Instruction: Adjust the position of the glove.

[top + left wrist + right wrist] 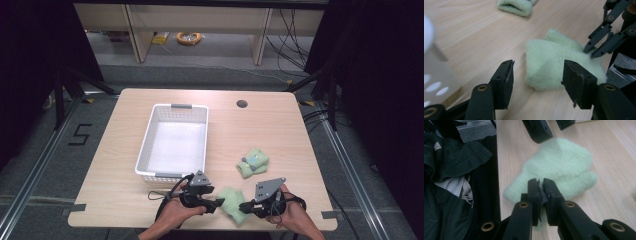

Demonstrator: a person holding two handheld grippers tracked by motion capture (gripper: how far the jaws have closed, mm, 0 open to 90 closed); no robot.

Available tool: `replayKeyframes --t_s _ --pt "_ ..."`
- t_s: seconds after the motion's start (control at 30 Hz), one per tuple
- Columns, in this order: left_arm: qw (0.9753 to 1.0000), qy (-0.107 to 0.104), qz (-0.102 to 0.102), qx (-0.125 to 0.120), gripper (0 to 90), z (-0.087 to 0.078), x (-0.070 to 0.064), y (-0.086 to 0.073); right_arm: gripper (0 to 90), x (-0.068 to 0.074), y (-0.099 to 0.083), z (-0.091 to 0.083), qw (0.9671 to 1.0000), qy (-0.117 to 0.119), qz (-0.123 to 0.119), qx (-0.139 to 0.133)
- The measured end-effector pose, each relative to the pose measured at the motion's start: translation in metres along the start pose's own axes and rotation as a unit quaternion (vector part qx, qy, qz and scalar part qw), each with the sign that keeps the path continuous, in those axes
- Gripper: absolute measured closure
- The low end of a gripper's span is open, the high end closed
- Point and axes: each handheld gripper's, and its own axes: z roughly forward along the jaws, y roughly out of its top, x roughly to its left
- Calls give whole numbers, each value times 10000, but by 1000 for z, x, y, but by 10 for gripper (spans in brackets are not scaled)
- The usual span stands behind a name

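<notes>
A fuzzy pale green sock [231,202] lies flat near the table's front edge, between my two grippers. My left gripper [219,202] stands open at its left side; in the left gripper view the sock [554,65] lies just beyond the wide-apart jaws [539,66]. My right gripper [243,206] is shut with its tips resting on the sock's right part [559,162]. No green shows between its jaws [541,182], so I cannot tell whether it pinches a fold. A second rolled green sock [252,162] lies farther back to the right.
A white perforated basket [145,145] stands left of centre with nothing in it, its near corner close to my left gripper. A round cable hole [242,104] sits at the back. The table's front edge [498,170] runs right beside the sock, with dark clothing below.
</notes>
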Motion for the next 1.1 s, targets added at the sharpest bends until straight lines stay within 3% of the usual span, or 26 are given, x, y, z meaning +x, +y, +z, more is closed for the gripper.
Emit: replayKeyframes --t_s 0.17,0.3,0.5,0.63,0.67,0.77,0.87,0.9,1.03,1.1 --pt "10000 -15 -50 71 553 7 4 3 847 -1 0 1 10000 18 -79 -18" --pt "9991 -308 -263 100 634 14 9 0 846 -1 -1 1 10000 -40 -70 16" --pt "9984 -380 -393 131 829 9 6 -3 851 0 1 0 9999 -127 26 4" --pt "9980 -402 -483 42 850 2 3 -4 853 -1 4 -6 9994 -317 90 -91" --pt "9975 -487 -518 -18 852 -3 -1 -5 853 -2 5 -8 9992 -389 74 -86" --pt "9977 -421 -509 -123 851 -9 -10 -9 853 -5 8 -11 9987 -505 19 -29" --pt "9975 -436 -510 -229 851 -10 -14 -12 853 -7 13 -10 9987 -449 -236 23" --pt "9975 -331 -553 -296 850 -10 -16 -12 852 -9 14 -9 9984 -468 -304 91" --pt "9975 -358 -531 -312 849 -9 -16 -12 849 -15 15 -8 9986 -460 -231 123" --pt "9981 -232 -489 -296 849 -7 -18 -13 845 -20 14 -6 9984 -509 -35 226"
